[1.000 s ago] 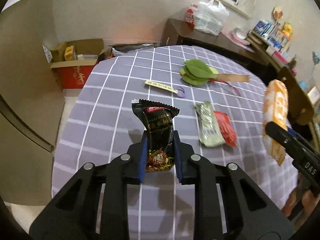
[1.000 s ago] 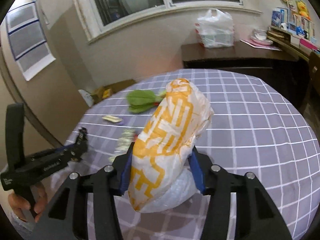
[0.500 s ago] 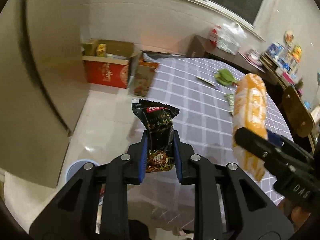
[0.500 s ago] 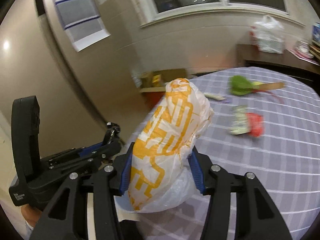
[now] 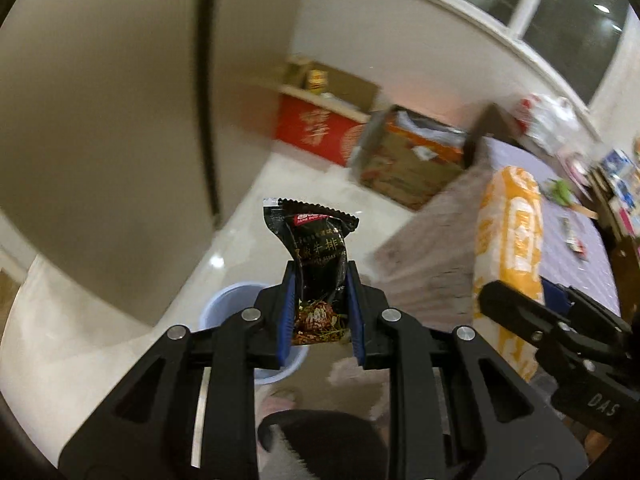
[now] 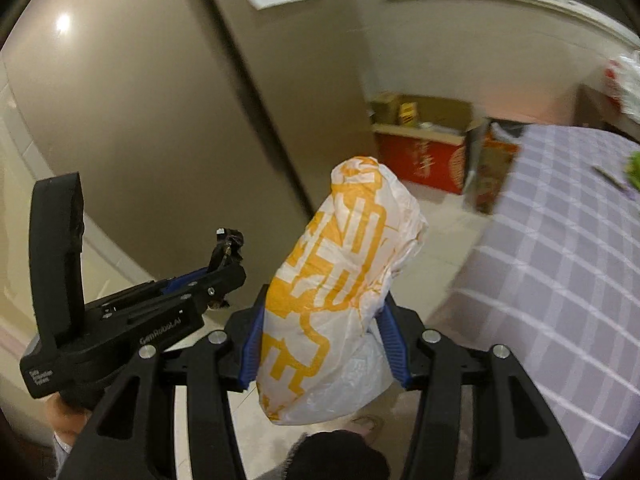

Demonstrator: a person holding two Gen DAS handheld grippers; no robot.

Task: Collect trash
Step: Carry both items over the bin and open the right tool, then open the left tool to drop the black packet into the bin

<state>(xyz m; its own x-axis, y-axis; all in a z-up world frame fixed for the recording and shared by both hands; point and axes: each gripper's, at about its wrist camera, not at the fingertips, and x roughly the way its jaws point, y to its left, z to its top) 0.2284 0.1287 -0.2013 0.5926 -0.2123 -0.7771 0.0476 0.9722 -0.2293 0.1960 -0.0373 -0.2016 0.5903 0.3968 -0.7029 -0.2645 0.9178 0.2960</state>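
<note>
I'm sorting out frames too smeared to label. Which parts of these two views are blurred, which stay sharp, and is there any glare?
Left wrist view: the red cardboard box and checked purple tablecloth are motion-smeared, while the black snack packet between the jaws is crisp. Right wrist view: the white-and-orange plastic bag is sharp, the tablecloth streaked, and a lamp glare spot sits on the beige wall.

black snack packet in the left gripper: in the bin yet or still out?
Out. The black snack packet sits clamped in the left gripper, above the blue bin.

Left tool (image 5: 320, 308) clamped; right tool (image 6: 324, 344) clamped, apparently wider.
</note>
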